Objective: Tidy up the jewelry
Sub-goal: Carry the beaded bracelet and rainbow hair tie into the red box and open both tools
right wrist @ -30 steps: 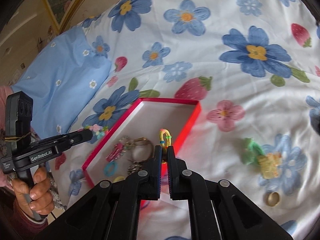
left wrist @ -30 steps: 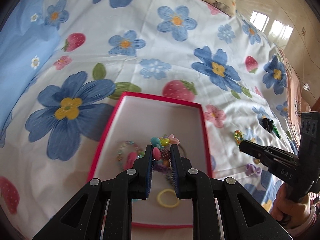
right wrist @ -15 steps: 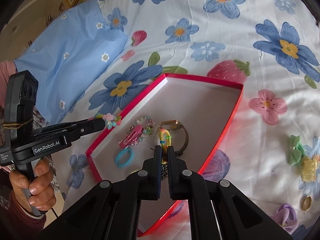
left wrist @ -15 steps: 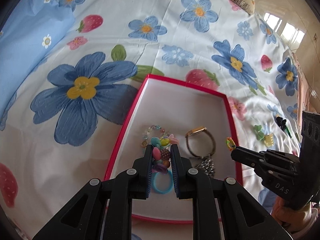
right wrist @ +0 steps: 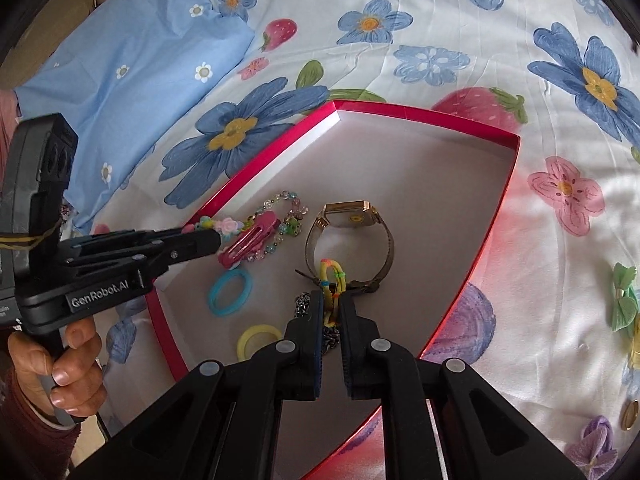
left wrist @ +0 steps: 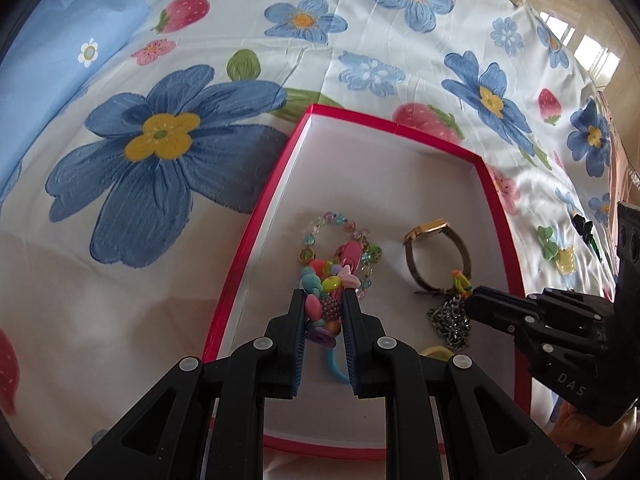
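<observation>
A red box [left wrist: 256, 216] with a white floor lies on the flowered bedsheet; it also shows in the right wrist view [right wrist: 496, 216]. My left gripper [left wrist: 323, 298] is shut on a colourful charm bracelet [left wrist: 326, 300] low over the box's left part. My right gripper [right wrist: 330, 300] is shut on a yellow rubber-band bracelet [right wrist: 331, 278] just above the box floor, near a gold watch [right wrist: 352, 216]. In the box lie a bead bracelet [left wrist: 340, 220], a pink hair clip [right wrist: 250, 244], a blue ring [right wrist: 228, 294], a yellow ring [right wrist: 256, 338] and a metal chain [left wrist: 452, 320].
On the sheet right of the box lie a green bow clip [right wrist: 624, 296], a yellow clip [left wrist: 566, 260], a purple flower [right wrist: 592, 446], a gold ring [right wrist: 629, 414] and a black clip [left wrist: 582, 226]. A blue pillow [right wrist: 132, 52] lies at the far left.
Both grippers have moved forward and down over the box with their bracelets still held. The right gripper has come lower, beside the watch.
</observation>
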